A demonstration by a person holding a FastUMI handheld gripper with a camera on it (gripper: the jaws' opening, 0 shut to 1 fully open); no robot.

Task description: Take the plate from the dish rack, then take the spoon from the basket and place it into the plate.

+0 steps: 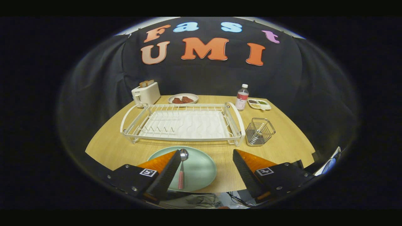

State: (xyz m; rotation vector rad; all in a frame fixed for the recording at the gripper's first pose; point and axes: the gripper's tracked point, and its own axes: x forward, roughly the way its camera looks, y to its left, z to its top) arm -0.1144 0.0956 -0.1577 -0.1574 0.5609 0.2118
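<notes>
- Gripper view: the hand-held gripper has its fingers spread wide with nothing between them; neither finger presses on anything.
- The plate lies flat on the bench near its front edge, just in front of the dish rack, which holds no dishes.
- The spoon lies on the plate, bowl towards the rack and handle towards the bench's front edge, just beside the left finger's inner face; I cannot tell whether they touch.
- The basket stands off the rack's right end, and no spoon can be made out in it.
- Along the back edge of the bench sit a toaster, a dish of food, a bottle and a small tray, all well apart from the work.
- Judged from this, the spoon is in place and the step in hand is letting go cleanly. To do it well, keep the fingers wide and draw straight back and up, leaning slightly right so the left finger does not catch the handle.
- The risk is a sideways brush flicking the spoon off, or nudging the plate towards the bench's front edge.
</notes>
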